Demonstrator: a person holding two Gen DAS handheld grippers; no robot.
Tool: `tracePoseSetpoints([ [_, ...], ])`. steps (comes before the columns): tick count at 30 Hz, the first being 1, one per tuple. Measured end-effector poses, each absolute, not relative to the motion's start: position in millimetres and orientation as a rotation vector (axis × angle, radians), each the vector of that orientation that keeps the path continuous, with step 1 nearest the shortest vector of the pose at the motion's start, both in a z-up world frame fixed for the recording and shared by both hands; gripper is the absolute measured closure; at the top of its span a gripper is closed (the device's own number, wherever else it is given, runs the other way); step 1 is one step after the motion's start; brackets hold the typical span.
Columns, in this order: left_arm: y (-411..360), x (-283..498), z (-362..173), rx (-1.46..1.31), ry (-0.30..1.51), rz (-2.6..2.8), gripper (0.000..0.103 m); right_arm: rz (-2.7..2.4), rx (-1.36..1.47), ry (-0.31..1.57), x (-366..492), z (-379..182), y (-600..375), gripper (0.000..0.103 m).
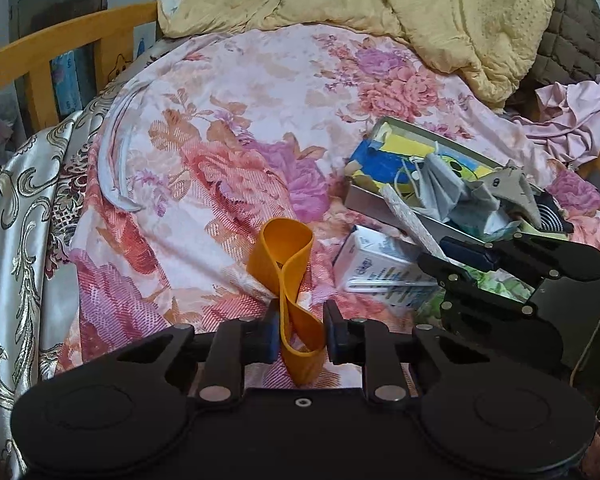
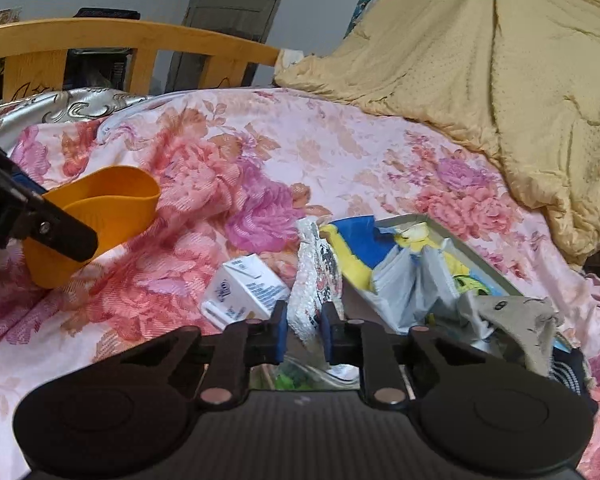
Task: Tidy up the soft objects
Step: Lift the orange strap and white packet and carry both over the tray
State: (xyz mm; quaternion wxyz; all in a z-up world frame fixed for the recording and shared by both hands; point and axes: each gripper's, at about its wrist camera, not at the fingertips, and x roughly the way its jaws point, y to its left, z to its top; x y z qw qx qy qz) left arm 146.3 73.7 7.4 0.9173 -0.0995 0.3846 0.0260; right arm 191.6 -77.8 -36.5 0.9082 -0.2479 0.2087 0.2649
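Observation:
A looped orange rubber band [image 1: 286, 264] stands up from my left gripper [image 1: 300, 338], whose blue pads are shut on its lower fold; it hangs just above the floral bedsheet [image 1: 236, 120]. In the right wrist view the same orange band [image 2: 112, 208] shows at the left, under the left gripper's finger [image 2: 56, 228]. My right gripper [image 2: 303, 334] is shut on the lower end of a white speckled foam strip [image 2: 314, 276], which leans up over the edge of an open box [image 2: 484, 264]. In the left wrist view the right gripper [image 1: 456, 258] sits by that strip [image 1: 408, 216].
The open box [image 1: 364, 196] holds blue and yellow items, grey cloth [image 1: 440, 184] and a beige fabric piece [image 1: 516, 188]. A small white carton [image 1: 376, 264] lies beside it. A yellow quilt [image 1: 420, 8] is heaped at the back, a pink garment [image 1: 576, 116] at right, a wooden bed rail [image 1: 60, 48] at left.

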Motion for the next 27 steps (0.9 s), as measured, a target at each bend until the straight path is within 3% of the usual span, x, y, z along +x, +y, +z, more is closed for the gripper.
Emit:
tracePoseSetpoints([
  [6,54.1,139.4,17.2,-0.095,0.764,0.039,0.082,0.537,-0.45,0.446,192.6,-28.1,-89.5,0.094],
  [27,2.4,103.9,36.1,0.134,0.677,-0.114,0.086,0.531,-0.376,0.445,186.3,-9.7,-117.1,0.094],
])
